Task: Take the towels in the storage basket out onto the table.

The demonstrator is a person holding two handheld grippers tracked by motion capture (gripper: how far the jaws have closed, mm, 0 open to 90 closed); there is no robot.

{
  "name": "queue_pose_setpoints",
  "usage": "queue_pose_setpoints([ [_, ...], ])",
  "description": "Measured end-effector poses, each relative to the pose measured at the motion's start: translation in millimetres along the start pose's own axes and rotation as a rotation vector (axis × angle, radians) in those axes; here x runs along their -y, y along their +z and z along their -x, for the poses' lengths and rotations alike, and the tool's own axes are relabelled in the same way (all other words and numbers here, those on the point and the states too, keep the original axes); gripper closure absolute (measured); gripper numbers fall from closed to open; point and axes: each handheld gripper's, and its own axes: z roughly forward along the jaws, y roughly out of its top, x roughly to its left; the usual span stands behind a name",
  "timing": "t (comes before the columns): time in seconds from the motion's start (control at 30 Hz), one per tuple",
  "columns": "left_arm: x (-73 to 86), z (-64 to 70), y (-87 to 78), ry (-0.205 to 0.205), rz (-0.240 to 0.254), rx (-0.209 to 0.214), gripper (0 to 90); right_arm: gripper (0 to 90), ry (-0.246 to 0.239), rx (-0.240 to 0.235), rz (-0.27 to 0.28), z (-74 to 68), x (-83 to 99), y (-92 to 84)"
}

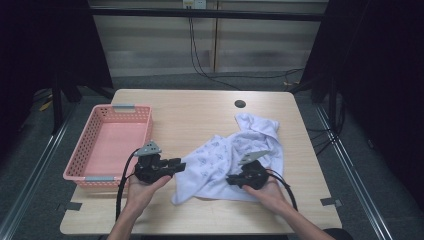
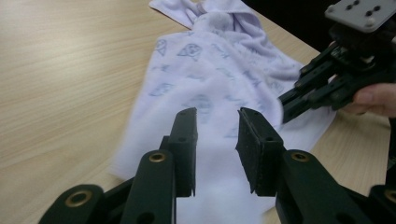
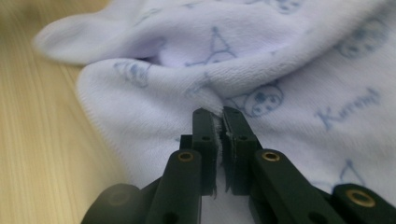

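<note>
Cloth first: a pale lilac terry towel with blue printed figures (image 1: 235, 155) lies rumpled on the light wooden table (image 1: 200, 115), long axis running from near-left corner to far-right bunched end. Right gripper (image 3: 216, 113) is clenched on a pinched fold. Left gripper (image 2: 217, 122) hovers over the near corner, jaws parted, pressing nothing.
</note>
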Motion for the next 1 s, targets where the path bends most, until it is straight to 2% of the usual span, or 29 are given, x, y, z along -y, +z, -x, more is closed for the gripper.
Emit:
queue_pose_setpoints([
  [0.03,-0.1,1.3,1.5,0.001,-0.003,0.003,67.5,84.3,0.020,0.031,-0.004,11.5,11.1,-14.9],
  [0.1,-0.6,3.7,4.1,0.009,-0.012,0.007,67.4,82.3,0.045,0.068,-0.003,24.3,20.3,-28.6],
  [0.17,-1.0,6.8,6.3,0.015,-0.018,0.008,67.2,70.9,0.057,0.092,0.017,31.8,26.8,-42.5],
  [0.27,-1.8,9.4,8.4,0.024,-0.023,0.018,66.2,56.4,0.060,0.082,0.109,25.7,26.2,-63.5],
  [0.33,-1.5,9.8,9.7,0.024,-0.024,0.016,65.2,53.5,0.046,0.032,0.168,14.1,19.5,-68.6],
  [0.37,-1.3,9.9,10.3,0.021,-0.022,0.017,64.8,52.8,0.034,-0.002,0.186,6.0,15.2,-65.9],
  [0.43,-1.3,10.2,10.2,0.022,-0.021,0.020,64.7,48.7,0.001,-0.058,0.183,-11.5,5.6,-50.7],
  [0.53,-1.2,10.1,8.4,0.019,-0.011,0.023,63.9,43.0,-0.044,-0.137,0.117,-33.0,-7.1,-15.7],
  [0.63,-0.8,8.3,5.2,0.014,-0.001,0.025,63.7,36.9,-0.090,-0.160,0.053,-48.9,-10.7,13.5],
  [0.67,-0.8,7.8,4.8,0.013,0.001,0.024,63.7,35.6,-0.082,-0.180,0.038,-52.5,-9.7,20.7],
  [0.77,-1.0,5.9,4.4,0.007,0.007,0.021,63.1,32.3,-0.101,-0.183,-0.001,-61.5,-3.5,29.5],
  [0.8,-1.3,5.7,4.7,0.006,0.006,0.024,62.9,32.3,-0.131,-0.163,0.010,-64.6,-1.1,29.1],
  [0.87,-1.5,6.6,4.9,0.005,0.011,0.021,62.9,34.2,-0.149,-0.158,0.009,-69.3,2.8,26.7],
  [0.9,-1.7,7.2,4.6,0.005,0.012,0.022,62.9,39.0,-0.181,-0.137,0.013,-71.5,5.8,25.1],
  [0.93,-1.8,7.2,4.5,0.007,0.012,0.021,63.0,48.5,-0.221,-0.096,0.011,-76.6,8.8,22.4],
  [0.97,-1.9,7.5,4.9,0.006,0.013,0.021,63.0,56.1,-0.239,-0.083,0.005,-78.1,10.5,20.2],
  [1.0,-2.0,7.5,5.0,0.008,0.009,0.020,62.9,66.2,-0.226,-0.086,0.005,-78.5,11.8,18.6],
])
